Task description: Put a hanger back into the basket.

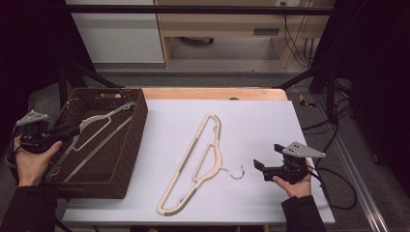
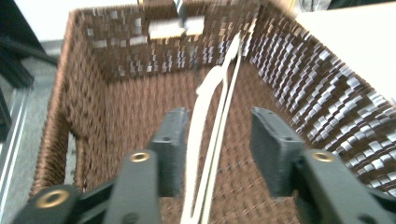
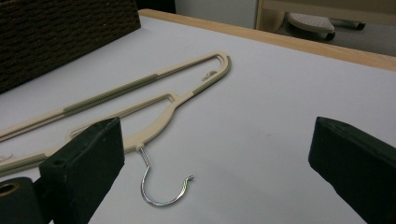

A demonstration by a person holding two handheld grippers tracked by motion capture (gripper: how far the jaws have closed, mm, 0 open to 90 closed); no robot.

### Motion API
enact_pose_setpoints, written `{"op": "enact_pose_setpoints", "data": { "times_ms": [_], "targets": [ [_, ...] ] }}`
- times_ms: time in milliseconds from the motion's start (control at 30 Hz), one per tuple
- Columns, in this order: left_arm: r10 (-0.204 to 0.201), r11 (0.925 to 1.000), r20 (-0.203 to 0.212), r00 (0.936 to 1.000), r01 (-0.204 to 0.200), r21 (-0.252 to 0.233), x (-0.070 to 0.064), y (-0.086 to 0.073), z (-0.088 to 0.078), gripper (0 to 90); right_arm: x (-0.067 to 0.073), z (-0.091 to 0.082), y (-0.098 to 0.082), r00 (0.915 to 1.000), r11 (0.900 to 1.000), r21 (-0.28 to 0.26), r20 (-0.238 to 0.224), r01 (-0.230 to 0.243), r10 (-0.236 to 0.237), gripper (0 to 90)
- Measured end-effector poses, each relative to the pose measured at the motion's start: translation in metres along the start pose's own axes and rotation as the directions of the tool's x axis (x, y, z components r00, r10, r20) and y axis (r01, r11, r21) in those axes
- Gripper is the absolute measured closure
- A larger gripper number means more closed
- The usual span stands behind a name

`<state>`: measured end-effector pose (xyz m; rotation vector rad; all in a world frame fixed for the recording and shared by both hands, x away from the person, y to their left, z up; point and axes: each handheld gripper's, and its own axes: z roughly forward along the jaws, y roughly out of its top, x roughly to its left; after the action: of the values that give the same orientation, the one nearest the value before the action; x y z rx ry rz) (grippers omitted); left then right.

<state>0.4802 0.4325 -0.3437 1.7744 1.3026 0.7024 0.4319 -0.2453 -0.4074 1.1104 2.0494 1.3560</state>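
Now left hand-held gripper (image 2: 217, 149) jaws apart around light, stiff hanger (image 2: 210, 116) in basket (image 1: 138, 121) at frame left; regrip its thin bar.

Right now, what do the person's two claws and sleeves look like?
Both the left claw and right claw are black, with blocky rectangular jaws and brass-coloured pivot rivets. Each carries a grey three-cornered plate and trails a black cable. The sleeves are dark.

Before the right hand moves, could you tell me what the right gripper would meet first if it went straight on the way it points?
Probably the metal hook of the beige hanger, lying just ahead of the open right gripper.
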Motion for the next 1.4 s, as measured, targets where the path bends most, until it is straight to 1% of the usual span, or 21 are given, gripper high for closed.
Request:
{"op": "enact_pose_setpoints", "data": {
  "times_ms": [33, 67, 133, 267, 367, 433, 500, 567, 667, 700, 733, 833, 933, 1000, 1033, 1133, 1200, 1233, 1300, 1333, 1400],
  "targets": [
    [-0.002, 0.9996, 0.009, 1.0, 0.002, -0.028, -0.004, 0.001, -0.004, 48.2, 0.0, 0.0, 0.0, 1.0, 1.0, 0.0, 0.0, -0.001, 0.001, 3.8],
    [-0.002, 0.9994, 0.015, 0.9999, 0.003, -0.035, -0.008, 0.003, -0.006, 45.2, 0.0, 0.0, 0.0, 1.0, 1.0, -0.001, 0.0, -0.001, 0.001, 3.8],
    [0.012, 0.9982, 0.018, 0.9998, -0.011, -0.059, -0.018, 0.005, -0.01, 41.4, 0.0, 0.0, 0.0, 1.0, 1.0, 0.001, -0.002, 0.001, -0.001, 3.7],
    [0.041, 0.994, 0.061, 0.9973, -0.034, -0.104, -0.04, 0.011, -0.015, 32.1, 0.001, 0.0, 0.0, 1.0, 1.0, 0.001, -0.002, 0.003, -0.003, 3.6],
    [0.062, 0.9876, 0.097, 0.9934, -0.047, -0.15, -0.058, 0.013, -0.018, 26.9, 0.001, -0.001, 0.001, 1.0, 1.0, -0.004, -0.004, -0.004, 0.004, 3.6],
    [0.078, 0.9838, 0.127, 0.9889, -0.056, -0.17, -0.072, 0.013, -0.019, 22.8, 0.001, -0.001, 0.001, 1.0, 1.0, -0.007, -0.004, -0.003, 0.003, 3.6],
    [0.098, 0.9812, 0.148, 0.9841, -0.071, -0.18, -0.086, 0.013, -0.017, 18.3, 0.002, -0.001, 0.002, 1.0, 1.0, -0.008, -0.007, -0.004, 0.004, 3.6],
    [0.116, 0.9793, 0.175, 0.9777, -0.083, -0.185, -0.101, 0.012, -0.015, 14.3, 0.002, -0.001, 0.002, 0.9999, 1.0, -0.009, -0.011, -0.002, 0.002, 3.7],
    [0.131, 0.9782, 0.212, 0.9684, -0.092, -0.186, -0.122, 0.009, -0.011, 10.0, 0.003, 0.0, 0.002, 0.9998, 1.0, -0.007, -0.019, 0.007, -0.007, 3.7],
    [0.147, 0.9761, 0.22, 0.9643, -0.106, -0.19, -0.129, 0.008, -0.01, 9.4, 0.004, 0.0, 0.002, 0.9999, 1.0, -0.006, -0.016, 0.006, -0.006, 3.9],
    [0.154, 0.9746, 0.231, 0.9608, -0.109, -0.196, -0.137, 0.006, -0.009, 8.9, 0.004, 0.0, 0.002, 0.9998, 1.0, -0.008, -0.018, 0.006, -0.007, 4.0],
    [0.18, 0.9729, 0.27, 0.946, -0.131, -0.19, -0.157, 0.002, -0.004, 7.3, 0.004, 0.0, 0.002, 0.9996, 1.0, -0.012, -0.027, 0.008, -0.008, 4.2],
    [0.193, 0.9714, 0.308, 0.9317, -0.137, -0.194, -0.174, -0.003, 0.001, 6.9, 0.004, 0.0, 0.002, 0.9995, 1.0, -0.015, -0.03, 0.009, -0.009, 4.2],
    [0.195, 0.9726, 0.324, 0.9257, -0.139, -0.186, -0.184, -0.009, 0.005, 7.0, 0.005, 0.001, 0.002, 0.9995, 1.0, -0.016, -0.032, 0.005, -0.006, 4.3],
    [0.2, 0.9731, 0.329, 0.9229, -0.147, -0.177, -0.188, -0.011, 0.007, 7.0, 0.005, 0.001, 0.002, 0.9994, 1.0, -0.015, -0.034, 0.007, -0.008, 4.3],
    [0.206, 0.9744, 0.345, 0.9158, -0.159, -0.16, -0.199, -0.019, 0.015, 7.0, 0.007, 0.002, 0.001, 0.9991, 1.0, -0.011, -0.04, 0.008, -0.008, 4.6],
    [0.208, 0.9754, 0.359, 0.9097, -0.166, -0.145, -0.206, -0.024, 0.02, 7.0, 0.008, 0.003, 0.001, 0.9988, 1.0, -0.009, -0.046, 0.015, -0.015, 4.8],
    [0.218, 0.9745, 0.364, 0.9055, -0.181, -0.133, -0.21, -0.027, 0.023, 7.1, 0.008, 0.004, 0.002, 0.9985, 1.0, -0.006, -0.051, 0.019, -0.019, 4.9],
    [0.231, 0.9723, 0.37, 0.9, -0.198, -0.124, -0.214, -0.03, 0.026, 6.9, 0.01, 0.005, 0.002, 0.9986, 1.0, -0.004, -0.051, 0.018, -0.018, 5.0],
    [0.232, 0.972, 0.373, 0.8984, -0.2, -0.123, -0.217, -0.031, 0.028, 7.0, 0.01, 0.006, 0.002, 0.9983, 1.0, -0.004, -0.054, 0.022, -0.022, 5.2],
    [0.233, 0.9723, 0.387, 0.8924, -0.203, -0.116, -0.22, -0.035, 0.032, 7.2, 0.012, 0.008, 0.003, 0.9979, 1.0, 0.0, -0.06, 0.023, -0.022, 5.3]
  ]
}}
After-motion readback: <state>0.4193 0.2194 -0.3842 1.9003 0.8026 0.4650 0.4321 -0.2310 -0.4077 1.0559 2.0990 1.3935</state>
